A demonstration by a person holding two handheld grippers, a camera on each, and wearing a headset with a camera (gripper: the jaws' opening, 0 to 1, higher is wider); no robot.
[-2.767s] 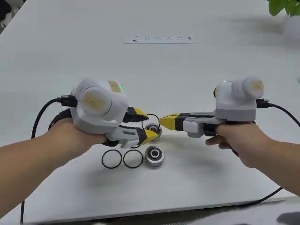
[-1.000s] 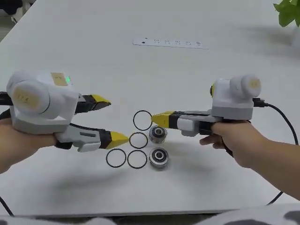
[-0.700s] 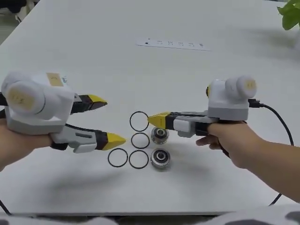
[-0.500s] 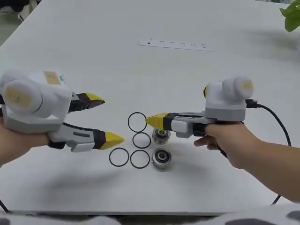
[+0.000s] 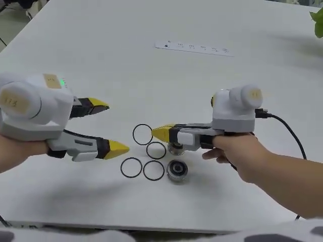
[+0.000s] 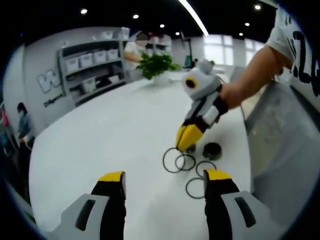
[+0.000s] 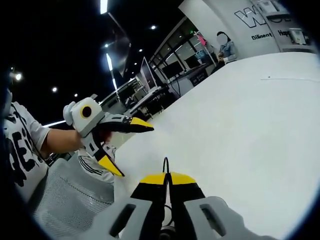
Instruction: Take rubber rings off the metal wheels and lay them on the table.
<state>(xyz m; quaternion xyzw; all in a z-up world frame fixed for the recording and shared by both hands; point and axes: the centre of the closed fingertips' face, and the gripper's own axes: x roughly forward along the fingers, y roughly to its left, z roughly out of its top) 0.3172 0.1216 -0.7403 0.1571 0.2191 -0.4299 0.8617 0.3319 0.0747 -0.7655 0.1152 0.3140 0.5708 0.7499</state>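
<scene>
My right gripper (image 5: 160, 133) (image 7: 167, 176) is shut on the edge of a thin black rubber ring (image 5: 143, 134), held flat just left of its tips. Under its jaws stands one metal wheel (image 5: 175, 147), partly hidden. A second wheel (image 5: 176, 170) (image 6: 212, 150) stands nearer the table's front. Three loose black rings (image 5: 156, 149) (image 5: 131, 167) (image 5: 154, 170) lie beside the wheels. My left gripper (image 5: 107, 126) (image 6: 165, 177) stands open to the left of the rings, with nothing between its jaws. The right gripper view shows the held ring edge-on as a thin black line (image 7: 165, 165).
A white power strip (image 5: 194, 48) lies far back on the white table (image 5: 101, 55). A black cable (image 5: 285, 128) trails right from my right gripper. Green leaves (image 5: 319, 22) show at the far right corner. The table's front edge (image 5: 151, 229) is close.
My left gripper has left the wheel and drawn back to the left, open. My right gripper has carried its ring slightly left, off the wheel. The head camera has also shifted.
</scene>
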